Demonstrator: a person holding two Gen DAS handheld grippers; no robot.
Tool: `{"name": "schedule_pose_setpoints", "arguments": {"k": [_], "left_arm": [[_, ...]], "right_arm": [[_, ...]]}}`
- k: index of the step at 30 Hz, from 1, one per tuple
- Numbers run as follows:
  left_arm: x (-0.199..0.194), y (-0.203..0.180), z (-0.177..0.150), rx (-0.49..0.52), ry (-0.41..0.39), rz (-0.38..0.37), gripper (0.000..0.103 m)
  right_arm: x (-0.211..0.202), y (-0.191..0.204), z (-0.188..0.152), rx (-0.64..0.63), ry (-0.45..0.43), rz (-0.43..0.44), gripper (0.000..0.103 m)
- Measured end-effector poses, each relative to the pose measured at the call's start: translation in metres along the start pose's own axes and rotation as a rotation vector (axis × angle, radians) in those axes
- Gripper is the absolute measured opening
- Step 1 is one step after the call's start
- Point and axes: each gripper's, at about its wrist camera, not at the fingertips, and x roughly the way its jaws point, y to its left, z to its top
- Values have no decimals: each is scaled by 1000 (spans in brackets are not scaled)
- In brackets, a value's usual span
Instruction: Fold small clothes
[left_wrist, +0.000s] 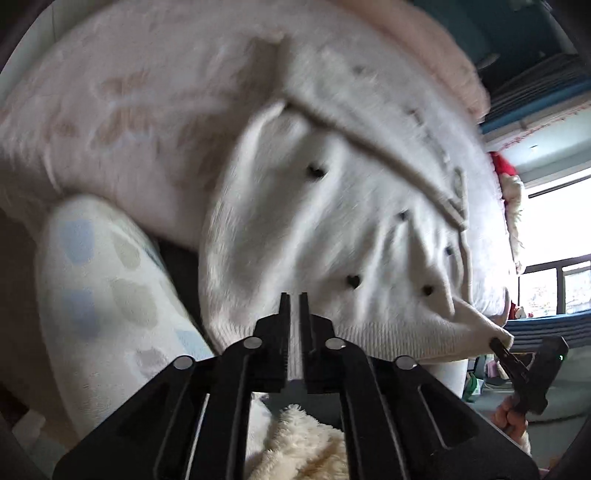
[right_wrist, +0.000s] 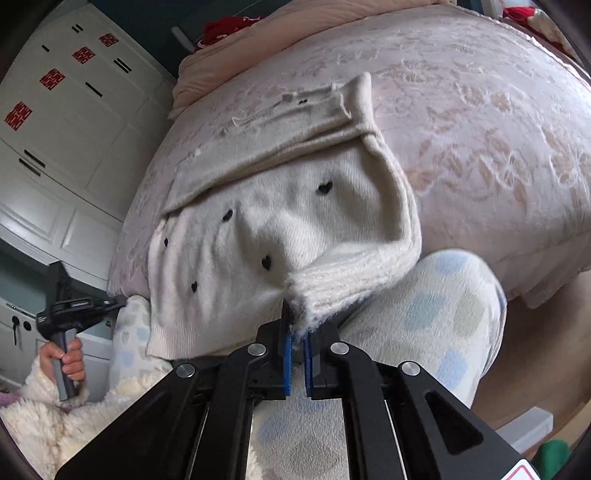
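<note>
A white fuzzy sweater (right_wrist: 258, 229) with small black hearts lies on the pink bedspread, its hem hanging over the bed's near edge. A beige garment (right_wrist: 291, 129) lies across its far part. My left gripper (left_wrist: 294, 306) is shut on the sweater's ribbed hem (left_wrist: 295, 343). My right gripper (right_wrist: 295, 314) is shut on the other hem corner (right_wrist: 314, 291), bunched at the blue pads. In the left wrist view the right gripper (left_wrist: 496, 341) pinches the sweater's corner at the right. In the right wrist view the left gripper (right_wrist: 122, 303) shows at the sweater's left edge.
The pink patterned bedspread (right_wrist: 480, 129) covers the bed. The person's legs in dotted pyjamas (right_wrist: 424, 314) stand against the bed edge. White cabinets (right_wrist: 66, 129) stand at the left. A window (left_wrist: 554, 221) is at the right.
</note>
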Motion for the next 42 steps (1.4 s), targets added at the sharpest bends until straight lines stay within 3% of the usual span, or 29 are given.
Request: {"name": "schedule_pose_setpoints", "arguments": {"k": [2,3,8,11,13,15,16,17,18,19,20,24,27,30,31,33,35,36,37,38,39,41,42], "left_arm": [[14,14,-1,-83,21,25,46],[22,23,-2,-138,26,39,51],[50,42,-13,-187,125,136,71],[56,49,-28,-193,144,198,72],[57,43,-36,-130,138,221,72],[64,37,-40,-113,176,152,57],[66,36,-41,-112,190,162,46],[65,35,-42,-99,184,190,23],[63,35,-41,-89,184,156,4],[59,35,-39,-95,191,91,6],[50,34,-37,-111,175,78,6],[-26,3,-10,-106,-7,-120,6],[-80,-34,42,-39,-154,-221,6],[-103,-72,111,48,-281,-220,6],[-103,-84,137,76,-323,-195,6],[-90,-102,189,112,-394,-121,8],[-59,-107,232,94,-421,-66,24],[-36,-102,252,58,-437,19,29],[-28,-98,257,39,-450,91,39],[-15,-100,264,23,-458,164,42],[-10,-96,262,23,-459,168,45],[-2,-87,250,38,-440,126,76],[2,-80,242,40,-435,129,82]], "right_arm": [[5,-3,-7,12,16,5,5],[7,-4,-9,16,23,6,5],[10,-4,-11,39,22,24,5],[12,-4,-10,38,28,23,5],[14,-3,-12,40,35,21,5],[16,-5,-13,48,35,20,5],[17,-6,-14,54,33,20,5],[17,-6,-14,59,29,20,5],[16,-7,-14,61,24,23,5],[14,-7,-13,62,13,26,5],[11,-6,-12,63,-3,27,5],[-20,6,12,50,-114,65,5],[-45,21,61,6,-243,98,5],[-49,29,137,-29,-367,108,5],[-42,29,169,-36,-416,97,5],[-17,27,217,-37,-424,89,9],[18,14,260,0,-441,15,25],[35,5,275,36,-449,-53,30],[43,-2,280,75,-446,-83,32],[49,-9,281,119,-443,-85,33],[53,-16,279,162,-443,-55,34],[61,-28,264,196,-438,-17,53],[69,-31,254,180,-421,-57,56]]}}
